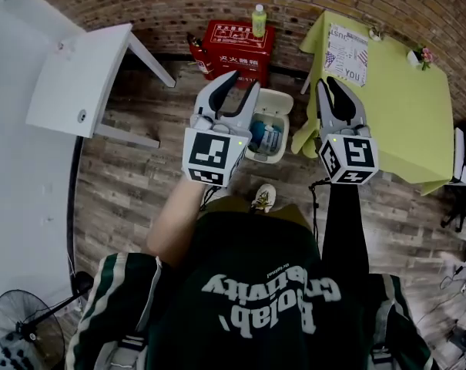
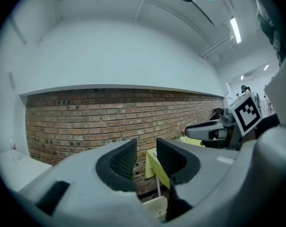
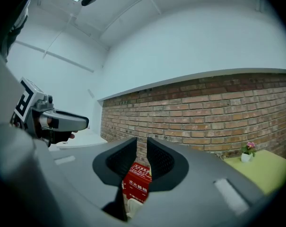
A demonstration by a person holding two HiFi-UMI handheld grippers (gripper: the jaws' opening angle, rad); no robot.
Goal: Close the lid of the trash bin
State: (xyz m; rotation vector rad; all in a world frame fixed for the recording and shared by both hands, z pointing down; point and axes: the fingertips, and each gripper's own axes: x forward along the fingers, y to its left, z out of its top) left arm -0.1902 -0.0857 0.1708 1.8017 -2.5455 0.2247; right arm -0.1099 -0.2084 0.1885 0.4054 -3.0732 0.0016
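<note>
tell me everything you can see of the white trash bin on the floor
The white trash bin looks like smooth plastic, rectangular with rounded corners. It stands upright on the wood-plank floor, before the red box and beside the yellow-green table. Its top is open, showing blue and white items inside. The left gripper, held above, hides its left edge.

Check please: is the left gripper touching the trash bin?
Apart. In the left gripper view the left gripper has nothing between its open jaws; the trash bin shows lower down, clear of them.
</note>
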